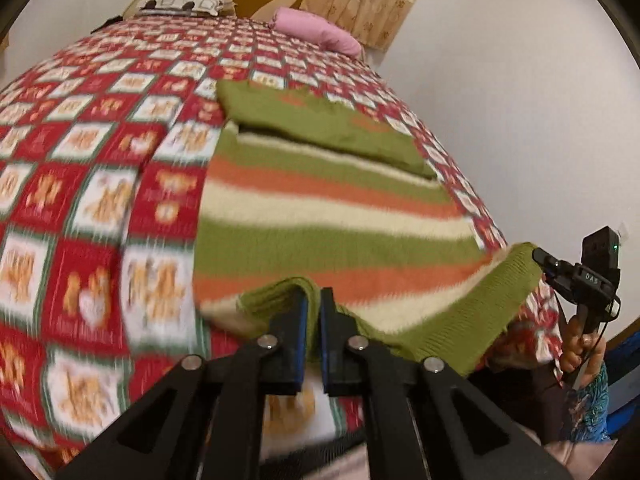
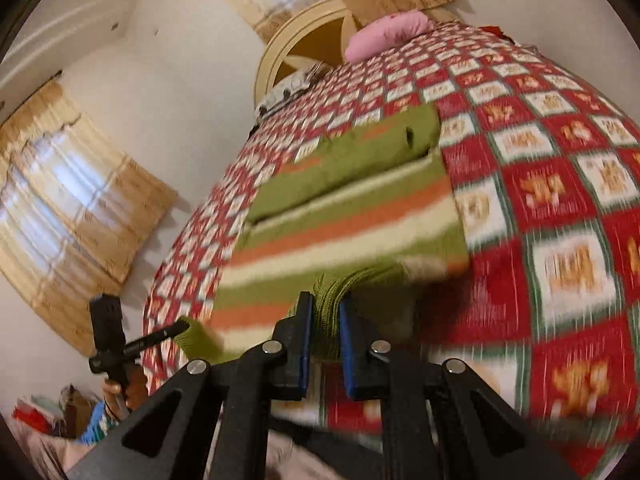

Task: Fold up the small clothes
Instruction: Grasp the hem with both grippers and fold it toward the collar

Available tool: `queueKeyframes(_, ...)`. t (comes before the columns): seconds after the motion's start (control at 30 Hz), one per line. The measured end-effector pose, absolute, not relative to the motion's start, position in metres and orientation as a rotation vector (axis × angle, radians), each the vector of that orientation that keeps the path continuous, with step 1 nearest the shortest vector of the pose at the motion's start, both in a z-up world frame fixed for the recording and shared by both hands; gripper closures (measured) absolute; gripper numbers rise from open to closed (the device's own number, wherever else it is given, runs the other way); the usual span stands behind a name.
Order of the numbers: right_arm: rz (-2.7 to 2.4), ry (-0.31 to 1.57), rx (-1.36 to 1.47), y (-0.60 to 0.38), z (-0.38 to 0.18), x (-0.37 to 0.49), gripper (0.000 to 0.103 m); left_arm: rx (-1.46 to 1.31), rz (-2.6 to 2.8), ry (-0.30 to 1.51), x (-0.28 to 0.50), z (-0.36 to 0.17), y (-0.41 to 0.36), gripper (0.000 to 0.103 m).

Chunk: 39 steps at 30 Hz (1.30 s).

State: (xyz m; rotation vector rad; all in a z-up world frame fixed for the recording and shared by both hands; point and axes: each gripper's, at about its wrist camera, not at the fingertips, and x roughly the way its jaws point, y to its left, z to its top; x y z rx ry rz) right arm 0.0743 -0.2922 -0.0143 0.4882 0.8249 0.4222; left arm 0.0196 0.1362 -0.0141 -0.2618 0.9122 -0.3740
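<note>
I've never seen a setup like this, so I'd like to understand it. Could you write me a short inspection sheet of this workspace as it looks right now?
Surface: bed with a red checked bedspread.
Job's things: striped sweater in green, orange and cream, lying flat, top part folded down; its green hem is raised.
Clutter: pink pillow and patterned pillow at the headboard.
Grippers: left gripper shut on the hem; right gripper shut on the hem at the other corner.
Cables: thin black cable by the right hand.
Surroundings: white walls, beige curtains, bags on the floor.
</note>
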Motion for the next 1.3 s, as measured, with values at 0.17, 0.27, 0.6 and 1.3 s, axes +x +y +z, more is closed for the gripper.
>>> queueKeyframes(0.17, 0.330, 0.811, 0.519, -0.305, -0.022, 0.143, 0.093, -0.193, -0.304, 0.887, 0.070, -0.009, 0.127, 0.097)
queueKeyframes(0.27, 0.253, 0.833, 0.501, -0.309, -0.039, 0.177, 0.094, -0.185, -0.254, 0.895, 0.103, -0.014, 0.134, 0.097)
queueKeyframes(0.6, 0.192, 0.835, 0.462, -0.313, -0.076, 0.196, 0.092, -0.089, -0.254, 0.821, 0.114, -0.007, 0.159, 0.033)
queueKeyframes(1.3, 0.115, 0.688, 0.229, -0.275, -0.040, 0.131, 0.044, -0.021, -0.367, 0.856, 0.146, -0.057, 0.129, 0.091)
